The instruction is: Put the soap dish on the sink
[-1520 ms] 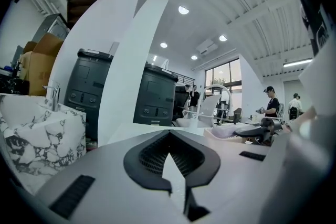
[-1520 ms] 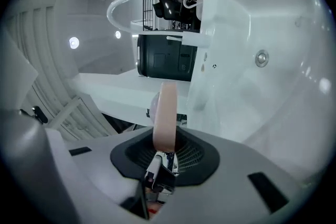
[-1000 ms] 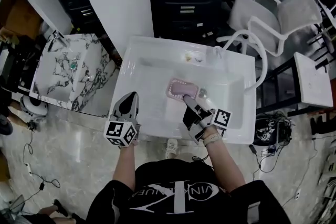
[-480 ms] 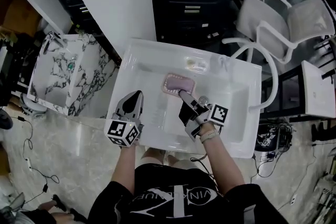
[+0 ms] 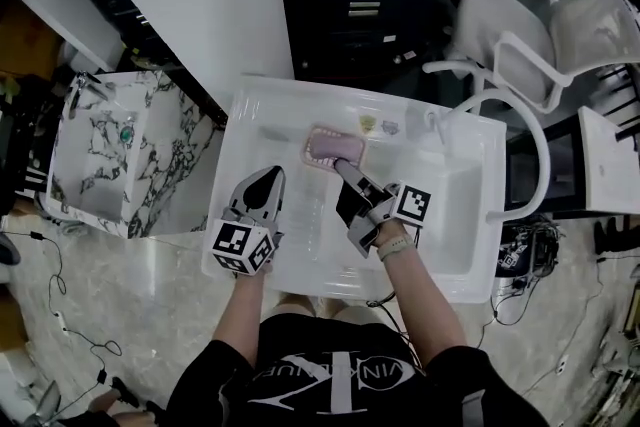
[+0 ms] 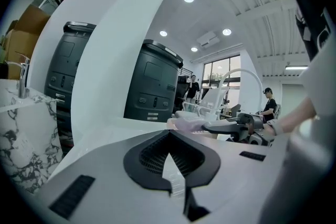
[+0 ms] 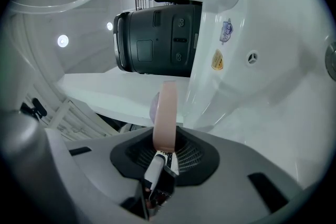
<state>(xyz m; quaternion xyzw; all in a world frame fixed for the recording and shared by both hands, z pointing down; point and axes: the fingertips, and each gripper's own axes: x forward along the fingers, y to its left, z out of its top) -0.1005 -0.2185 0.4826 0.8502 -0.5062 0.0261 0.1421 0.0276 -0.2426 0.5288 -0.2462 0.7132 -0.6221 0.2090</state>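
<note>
The right tool (image 5: 340,167) is clamped on the near edge of the pink, scallop-rimmed soap dish (image 5: 330,147), holding it over the white rectangular sink (image 5: 280,110). The left tool (image 5: 270,179), jaws together and empty, hovers nearby over the sink's left side.

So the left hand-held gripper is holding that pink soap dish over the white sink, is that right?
Not quite: it is the right hand-held gripper that holds the pink soap dish over the white sink. The right gripper view shows its jaws closed on the dish's edge. The left hand-held gripper holds nothing.
</note>
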